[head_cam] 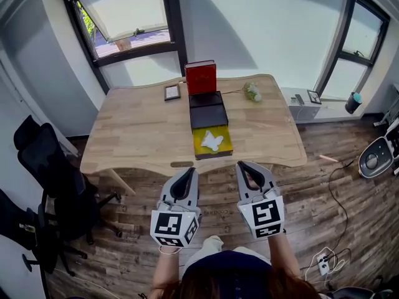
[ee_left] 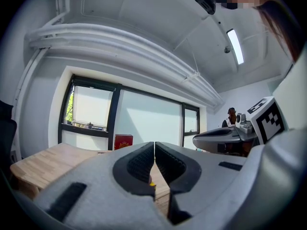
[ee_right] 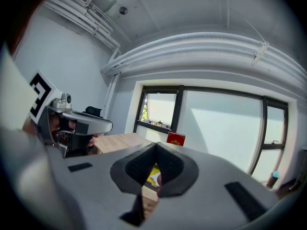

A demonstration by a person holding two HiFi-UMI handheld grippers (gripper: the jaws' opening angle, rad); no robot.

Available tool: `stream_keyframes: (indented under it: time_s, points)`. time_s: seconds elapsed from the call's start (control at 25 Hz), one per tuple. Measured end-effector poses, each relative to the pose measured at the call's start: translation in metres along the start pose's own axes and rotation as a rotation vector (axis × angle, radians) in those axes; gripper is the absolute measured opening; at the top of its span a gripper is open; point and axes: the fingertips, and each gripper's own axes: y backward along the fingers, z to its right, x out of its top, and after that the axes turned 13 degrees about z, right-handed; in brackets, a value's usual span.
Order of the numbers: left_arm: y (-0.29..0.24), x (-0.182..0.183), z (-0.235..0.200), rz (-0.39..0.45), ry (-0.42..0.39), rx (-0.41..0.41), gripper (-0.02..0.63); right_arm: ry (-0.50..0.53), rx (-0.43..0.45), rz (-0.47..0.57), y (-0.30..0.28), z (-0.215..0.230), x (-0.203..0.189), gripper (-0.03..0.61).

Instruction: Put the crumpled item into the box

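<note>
A white crumpled item [head_cam: 212,141] lies on a yellow square pad [head_cam: 201,147] at the near edge of the wooden table [head_cam: 137,129]. Just behind the pad sits the black box [head_cam: 207,108], its red lid [head_cam: 201,76] standing upright at the back. My left gripper [head_cam: 190,172] and right gripper [head_cam: 245,166] hang side by side over the floor, just short of the table's front edge, both shut and empty. The red lid [ee_left: 123,141] also shows past the shut left gripper [ee_left: 154,145]. Below the shut right gripper [ee_right: 156,147], a bit of the yellow pad [ee_right: 154,177] peeks through.
A small picture frame [head_cam: 172,92] and a bunch of flowers [head_cam: 252,92] stand on the table either side of the box. A black office chair [head_cam: 43,167] is on the left. A power strip with cables [head_cam: 323,265] lies on the floor at right.
</note>
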Motion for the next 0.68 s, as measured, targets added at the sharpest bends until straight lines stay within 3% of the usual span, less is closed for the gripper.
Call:
stream_keyframes:
  time_s: [0.68]
  points:
    - [0.009, -0.002, 0.053, -0.020, -0.018, 0.015, 0.029, -0.037, 0.038, 0.044, 0.051, 0.014, 0.015, 0.025]
